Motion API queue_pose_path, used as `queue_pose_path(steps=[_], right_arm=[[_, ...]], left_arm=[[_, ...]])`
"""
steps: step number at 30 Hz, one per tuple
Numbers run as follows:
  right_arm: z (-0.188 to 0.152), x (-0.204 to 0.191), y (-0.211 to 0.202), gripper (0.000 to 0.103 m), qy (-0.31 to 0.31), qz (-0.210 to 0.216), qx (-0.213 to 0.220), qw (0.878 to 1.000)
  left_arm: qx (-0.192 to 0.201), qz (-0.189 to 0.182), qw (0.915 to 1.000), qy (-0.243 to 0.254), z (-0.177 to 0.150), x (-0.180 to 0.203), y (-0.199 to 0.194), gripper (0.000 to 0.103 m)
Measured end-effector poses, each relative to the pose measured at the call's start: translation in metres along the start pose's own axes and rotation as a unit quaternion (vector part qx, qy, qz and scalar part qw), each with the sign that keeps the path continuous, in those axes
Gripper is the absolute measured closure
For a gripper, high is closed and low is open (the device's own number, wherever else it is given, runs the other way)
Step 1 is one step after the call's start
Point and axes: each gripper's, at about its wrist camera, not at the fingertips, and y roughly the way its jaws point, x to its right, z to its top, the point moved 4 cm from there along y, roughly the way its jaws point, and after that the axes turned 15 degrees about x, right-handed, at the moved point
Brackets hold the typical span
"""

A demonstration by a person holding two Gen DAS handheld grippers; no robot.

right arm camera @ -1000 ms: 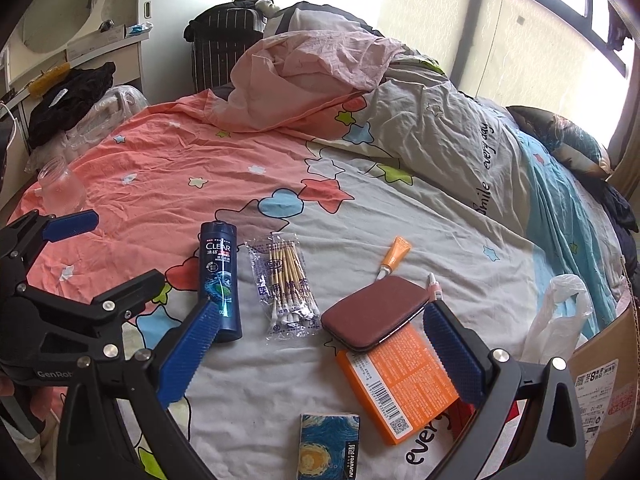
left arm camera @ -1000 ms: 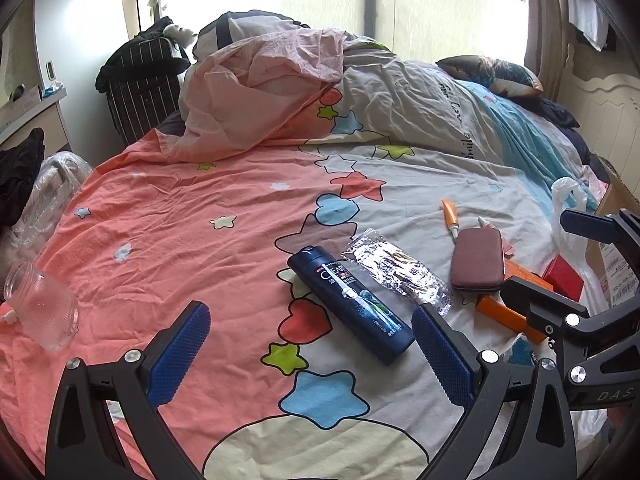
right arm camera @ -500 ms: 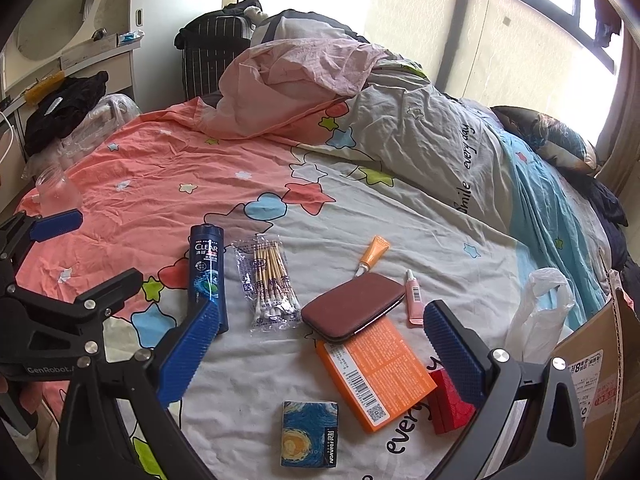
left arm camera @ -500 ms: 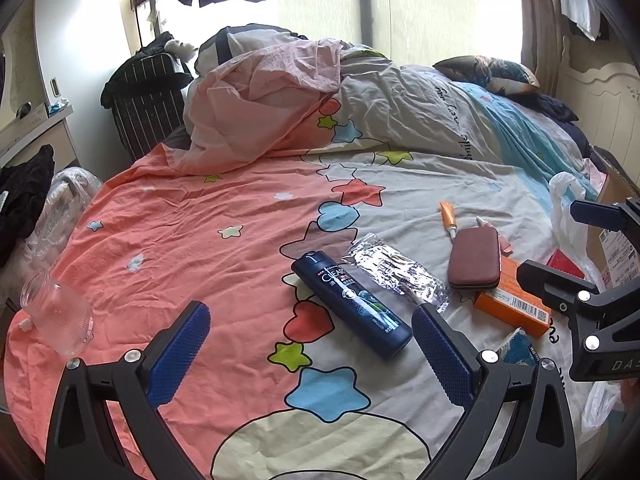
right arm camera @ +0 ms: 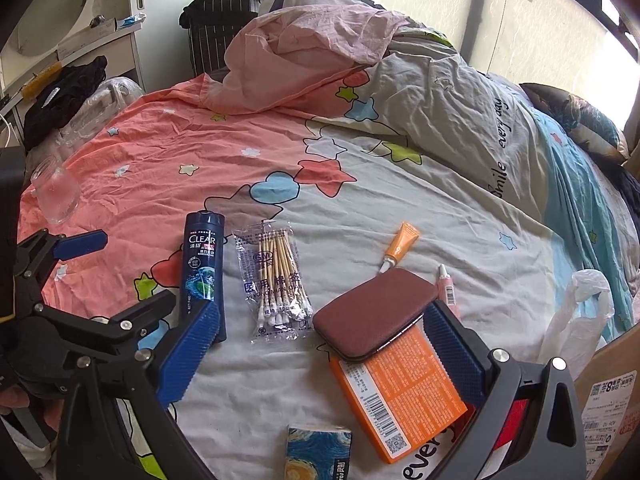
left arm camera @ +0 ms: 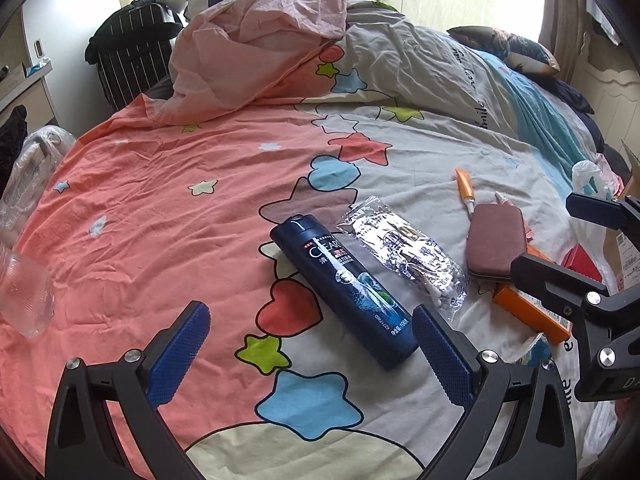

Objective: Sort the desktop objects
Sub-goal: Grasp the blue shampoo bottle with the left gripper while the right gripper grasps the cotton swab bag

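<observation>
Several objects lie on a star-print bedsheet. A dark blue shampoo bottle (left arm camera: 344,288) (right arm camera: 203,270) lies beside a clear bag of cotton swabs (left arm camera: 404,254) (right arm camera: 278,280). A maroon case (right arm camera: 374,314) (left arm camera: 494,240) rests partly on an orange box (right arm camera: 400,396). An orange tube (right arm camera: 400,246), a small pink tube (right arm camera: 448,290) and a starry-print box (right arm camera: 318,454) lie nearby. My left gripper (left arm camera: 308,356) is open and empty, just short of the bottle's base. My right gripper (right arm camera: 320,356) is open and empty over the case and the orange box.
A clear glass jar (left arm camera: 24,296) (right arm camera: 54,194) lies at the sheet's left edge. A crumpled pink duvet (right arm camera: 312,56) is heaped at the back. A white plastic bag (right arm camera: 576,320) and a cardboard box (right arm camera: 612,408) stand at the right. A striped suitcase (left arm camera: 132,52) stands behind.
Both grippers have moved forward and lower toward the objects, which now appear larger. Both stay open. No object has moved.
</observation>
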Motion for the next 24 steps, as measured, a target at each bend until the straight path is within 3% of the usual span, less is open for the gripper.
queue_pose_path(steps=[10,24], right_arm=[[-0.001,-0.003,0.042,0.0,-0.016,0.025,-0.04,0.999],[-0.002,-0.005,0.07,0.001,-0.017,0.036,-0.056,0.998]], left_arm=[[-0.033,0.001,0.9994,-0.01,-0.008,0.007,0.032,0.0],[-0.064,-0.015,0.9959,-0.063,-0.016,0.001,0.066,0.0]])
